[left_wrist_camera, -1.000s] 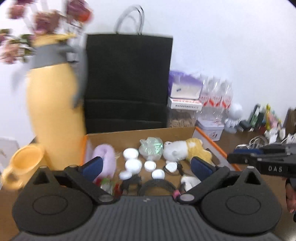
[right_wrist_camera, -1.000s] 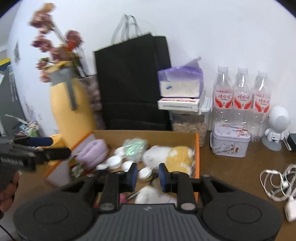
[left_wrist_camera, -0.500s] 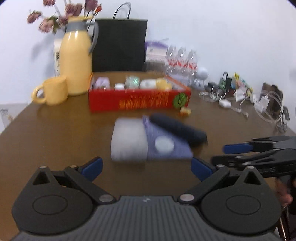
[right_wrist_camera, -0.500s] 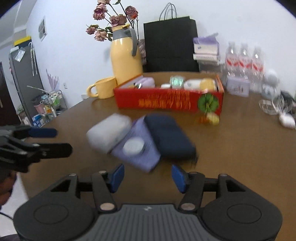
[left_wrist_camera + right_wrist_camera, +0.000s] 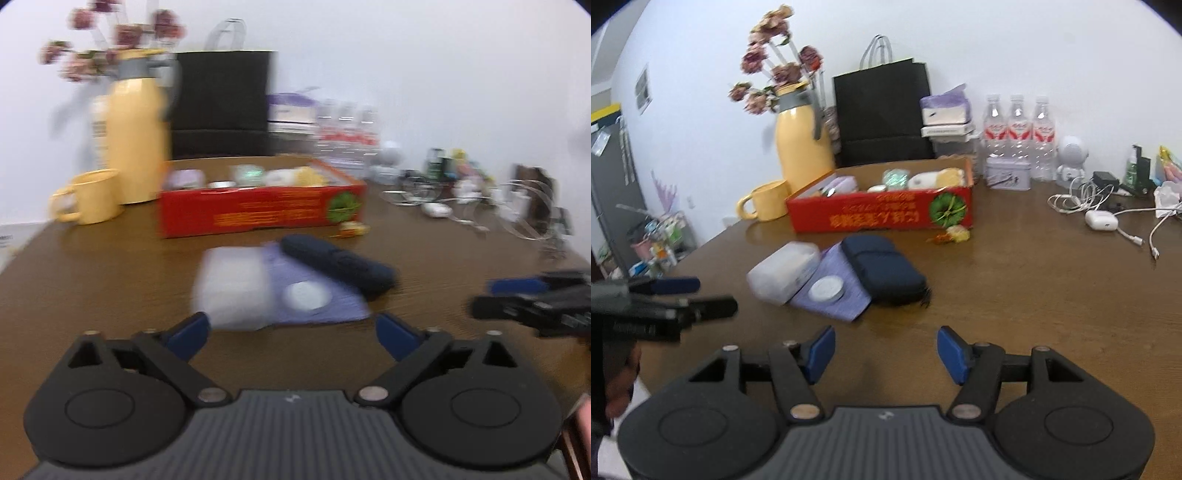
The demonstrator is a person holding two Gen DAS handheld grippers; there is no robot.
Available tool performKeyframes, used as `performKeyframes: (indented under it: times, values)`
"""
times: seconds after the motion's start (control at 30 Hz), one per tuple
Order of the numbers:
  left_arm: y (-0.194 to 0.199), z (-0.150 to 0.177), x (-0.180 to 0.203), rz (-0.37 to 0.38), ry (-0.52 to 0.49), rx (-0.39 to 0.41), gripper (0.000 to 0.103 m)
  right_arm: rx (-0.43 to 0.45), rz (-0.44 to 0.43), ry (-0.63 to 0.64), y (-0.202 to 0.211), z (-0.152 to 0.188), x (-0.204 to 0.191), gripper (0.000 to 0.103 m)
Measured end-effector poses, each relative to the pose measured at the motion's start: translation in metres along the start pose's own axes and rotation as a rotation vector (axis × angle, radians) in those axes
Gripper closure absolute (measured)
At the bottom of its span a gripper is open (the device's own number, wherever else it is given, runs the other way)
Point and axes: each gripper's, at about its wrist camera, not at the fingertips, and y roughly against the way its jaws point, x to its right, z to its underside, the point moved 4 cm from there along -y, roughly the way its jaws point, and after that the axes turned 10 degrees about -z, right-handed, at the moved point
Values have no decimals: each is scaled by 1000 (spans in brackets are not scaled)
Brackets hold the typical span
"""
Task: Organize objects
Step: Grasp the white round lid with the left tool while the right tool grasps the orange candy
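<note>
Fingers wide on both tools, nothing between them. Left gripper (image 5: pixel 291 334) and right gripper (image 5: pixel 886 350) hang over bare brown table (image 5: pixel 1034 295). Just ahead: white case (image 5: pixel 783 271), lavender cloth (image 5: pixel 836 291) carrying a round white lid (image 5: pixel 826 288), navy pouch (image 5: pixel 884 269), all touching. Beyond them, red box (image 5: pixel 882 214) with small items inside; yellow mug (image 5: pixel 764 202) and yellow jug (image 5: pixel 801 149) beside it.
</note>
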Motion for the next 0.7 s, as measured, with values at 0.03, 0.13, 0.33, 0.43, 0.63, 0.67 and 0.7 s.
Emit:
performKeyframes:
  times: [0.03, 0.13, 0.33, 0.43, 0.63, 0.67, 0.7]
  values:
    - [-13, -3, 7, 31, -4, -14, 18, 7, 8, -1, -6, -5, 4, 43]
    - [-54, -7, 21, 43, -23, -86, 35, 28, 30, 10, -28, -26, 19, 44]
    - [-98, -7, 21, 11, -15, -151, 35, 18, 58, 70, -89, -72, 56, 54]
    - [-105, -10, 20, 23, -12, -151, 35, -33, 40, 109, -133, -86, 71, 63]
    - [-114, -15, 19, 23, 7, -133, 39, -113, 1, 215, -204, -98, 80, 71]
    - [-115, -15, 21, 18, 0, -130, 41, -130, 1, 224, -211, -98, 81, 72]
    - [-115, -15, 22, 13, -9, -125, 44, -138, 7, 233, -217, -97, 82, 72]
